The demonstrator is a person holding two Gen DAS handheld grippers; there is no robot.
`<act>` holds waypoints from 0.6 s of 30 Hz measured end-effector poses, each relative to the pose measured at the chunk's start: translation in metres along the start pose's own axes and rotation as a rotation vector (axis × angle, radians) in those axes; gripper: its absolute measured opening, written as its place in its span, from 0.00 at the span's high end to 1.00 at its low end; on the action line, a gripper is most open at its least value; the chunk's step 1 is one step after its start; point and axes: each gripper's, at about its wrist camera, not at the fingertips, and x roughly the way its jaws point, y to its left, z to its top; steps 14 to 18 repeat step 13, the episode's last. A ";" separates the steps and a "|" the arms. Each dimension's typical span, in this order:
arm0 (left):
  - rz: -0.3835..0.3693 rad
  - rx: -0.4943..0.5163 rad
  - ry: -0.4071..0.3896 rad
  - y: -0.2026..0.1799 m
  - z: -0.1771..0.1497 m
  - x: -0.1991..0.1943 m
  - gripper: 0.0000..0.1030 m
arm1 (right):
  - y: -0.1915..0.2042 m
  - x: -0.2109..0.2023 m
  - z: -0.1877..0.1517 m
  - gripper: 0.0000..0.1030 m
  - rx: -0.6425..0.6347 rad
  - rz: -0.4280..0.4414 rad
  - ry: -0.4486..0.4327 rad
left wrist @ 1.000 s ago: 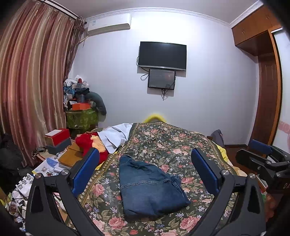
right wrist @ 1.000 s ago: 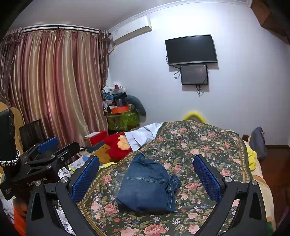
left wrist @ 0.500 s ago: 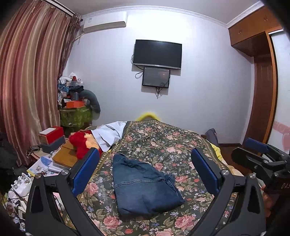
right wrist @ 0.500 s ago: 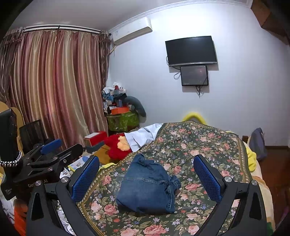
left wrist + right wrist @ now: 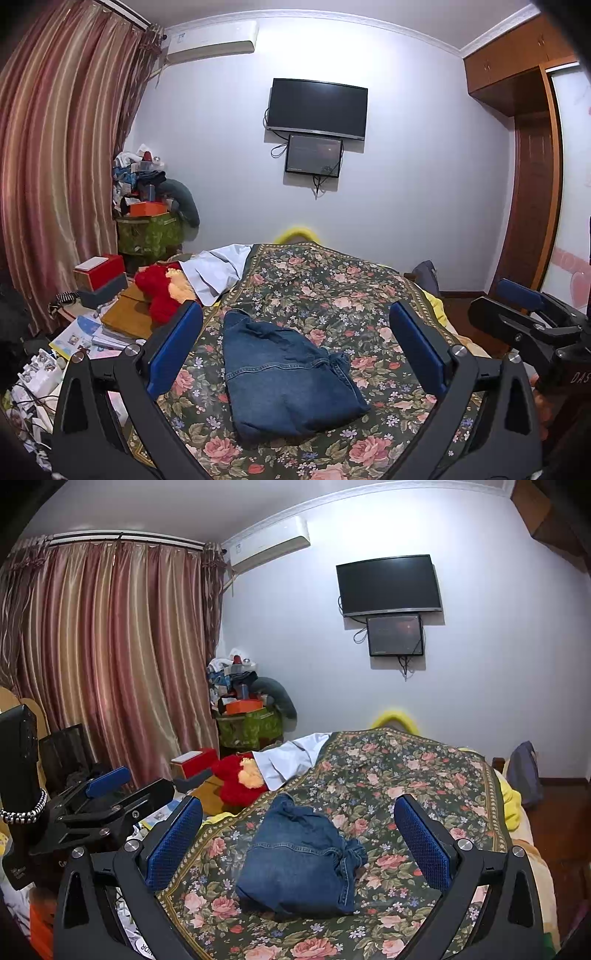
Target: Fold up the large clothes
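Presently: one denim garment (image 5: 284, 373), folded into a compact bundle, lying near the front middle of the floral bedspread (image 5: 332, 295); folding judged all but done, at most a tidy of the bunched cloth at its right edge; left gripper (image 5: 295, 350) raised clear, fingers spread wide, empty; right gripper (image 5: 299, 843) likewise wide apart and empty, well above the bundle; hidden: underside and inner layers of the fold; white cloth (image 5: 218, 267) at the bed's far left only partly seen.

A home bedroom: floral-covered bed (image 5: 343, 295), wall television (image 5: 317, 109), curtains (image 5: 110, 657).
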 end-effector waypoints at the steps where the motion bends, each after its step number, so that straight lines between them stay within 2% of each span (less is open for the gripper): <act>1: -0.002 0.001 0.001 -0.001 0.000 0.000 0.01 | 0.000 0.000 0.002 0.00 0.000 -0.002 0.000; 18: 0.000 0.010 0.003 -0.005 0.000 0.001 0.01 | -0.003 0.000 0.002 0.00 0.011 -0.004 -0.003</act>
